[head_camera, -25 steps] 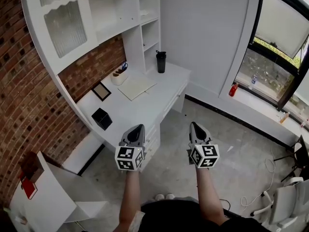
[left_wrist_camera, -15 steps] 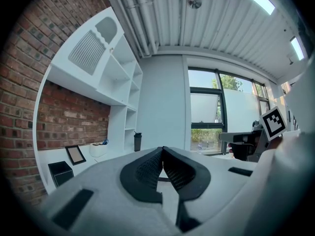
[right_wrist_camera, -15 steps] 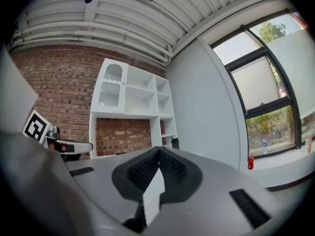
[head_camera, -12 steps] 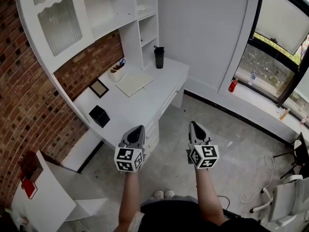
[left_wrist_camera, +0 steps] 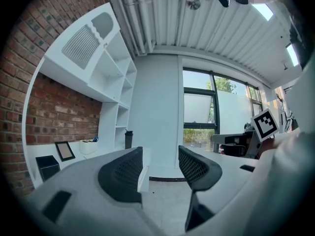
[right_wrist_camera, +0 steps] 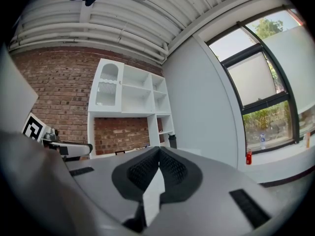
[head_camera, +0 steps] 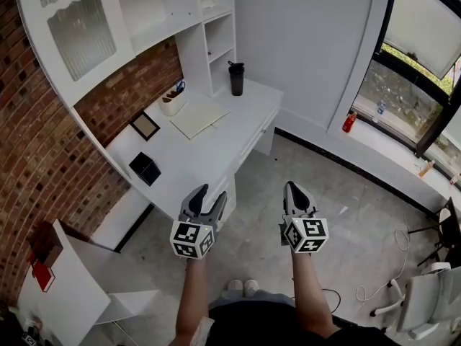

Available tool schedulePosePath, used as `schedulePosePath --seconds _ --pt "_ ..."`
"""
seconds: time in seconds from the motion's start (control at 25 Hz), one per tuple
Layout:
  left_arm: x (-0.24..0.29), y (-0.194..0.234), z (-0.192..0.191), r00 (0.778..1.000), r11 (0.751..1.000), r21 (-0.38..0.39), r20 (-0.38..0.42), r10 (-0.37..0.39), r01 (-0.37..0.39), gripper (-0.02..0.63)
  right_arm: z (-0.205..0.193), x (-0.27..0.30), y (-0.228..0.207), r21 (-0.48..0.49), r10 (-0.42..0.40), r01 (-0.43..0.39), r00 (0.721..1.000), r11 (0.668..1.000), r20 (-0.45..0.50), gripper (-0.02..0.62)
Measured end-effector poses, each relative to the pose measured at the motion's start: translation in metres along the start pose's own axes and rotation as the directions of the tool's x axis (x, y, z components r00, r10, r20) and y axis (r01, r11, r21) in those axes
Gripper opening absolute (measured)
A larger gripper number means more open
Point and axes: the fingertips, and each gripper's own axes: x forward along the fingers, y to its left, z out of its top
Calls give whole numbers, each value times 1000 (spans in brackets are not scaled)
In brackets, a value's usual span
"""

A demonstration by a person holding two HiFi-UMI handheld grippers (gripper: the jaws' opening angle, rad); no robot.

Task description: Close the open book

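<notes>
In the head view, my left gripper [head_camera: 212,193] is low in the picture, over the near edge of the white surface [head_camera: 216,153]. Its fingers are apart and are opening, and nothing is between them. My right gripper [head_camera: 290,187] is to the right of it, over the floor, with its fingers together. The open book [head_camera: 199,117] lies flat on the far part of the surface, well apart from both grippers. A black bottle [head_camera: 235,78] stands beyond it, a pen holder [head_camera: 171,104] and a picture frame [head_camera: 145,126] are on its left, and a black box [head_camera: 145,169] sits nearer on the left.

In the left gripper view, the left gripper [left_wrist_camera: 161,154] shows a clear gap between its fingers, and only floor and wall are in the gap. The bottle [left_wrist_camera: 128,138] and the frame [left_wrist_camera: 65,151] are far on the left. I cannot make out the book here.

In the right gripper view, the right gripper [right_wrist_camera: 158,151] has its fingers pressed together, with nothing held. The bottle [right_wrist_camera: 172,140] stands far behind them.
</notes>
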Motion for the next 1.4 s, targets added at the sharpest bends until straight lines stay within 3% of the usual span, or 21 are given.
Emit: schedulePosePath --seconds 0.2,0.8,1.4 --pt "4 -4 1 1000 1000 6 0 20 -20 225 1 1 -11 19 6 -6 1000 1000 1 -2" --pt "17 -12 6 998 998 8 28 65 -65 232 4 10 -38 54 39 -39 999 998 12 -2" --pt "104 33 20 997 998 24 65 50 -52 232 14 89 -73 33 32 -33 999 999 35 -2"
